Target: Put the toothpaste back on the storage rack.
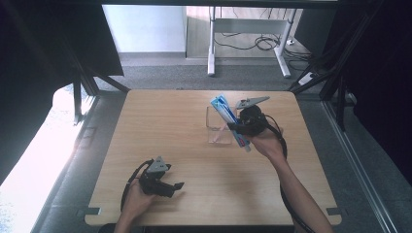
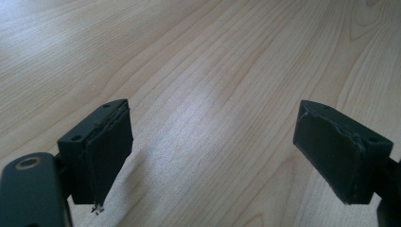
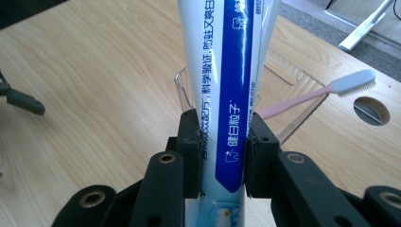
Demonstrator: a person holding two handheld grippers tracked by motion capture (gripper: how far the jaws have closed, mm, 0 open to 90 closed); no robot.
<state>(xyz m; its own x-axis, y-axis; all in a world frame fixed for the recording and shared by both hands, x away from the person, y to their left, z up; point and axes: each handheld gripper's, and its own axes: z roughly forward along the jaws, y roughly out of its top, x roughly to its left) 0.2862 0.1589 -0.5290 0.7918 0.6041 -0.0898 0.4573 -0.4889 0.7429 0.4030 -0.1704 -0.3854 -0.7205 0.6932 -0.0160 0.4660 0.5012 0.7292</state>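
Black jaws of the right gripper (image 3: 222, 156) are seen closest, pressed shut on a long white and blue toothpaste tube (image 3: 227, 94). The tube is held near its lower part, and its long body is pointed up and away from the jaws.

Everything else can be placed from the clear plastic cup (image 1: 218, 125), which is stood on the pale wooden table (image 1: 160, 121). A pink toothbrush with a white head (image 3: 326, 92) is leaned inside the cup. In the high view, the tube (image 1: 228, 116) is held just beside the cup, on its right, tilted so that its far end is above the cup's rim. The right gripper (image 1: 243, 127) is just beside the cup too.

The left gripper (image 1: 167, 187) is kept well apart from the cup, near the table's front edge. Its jaws are spread wide, and nothing is held between them; bare wood is seen there.

It looks as if the tube is meant to be dropped into the cup. For that, the tube would have to be stood more upright and lined up over the cup's mouth. The right hand is much the nearer one for this.
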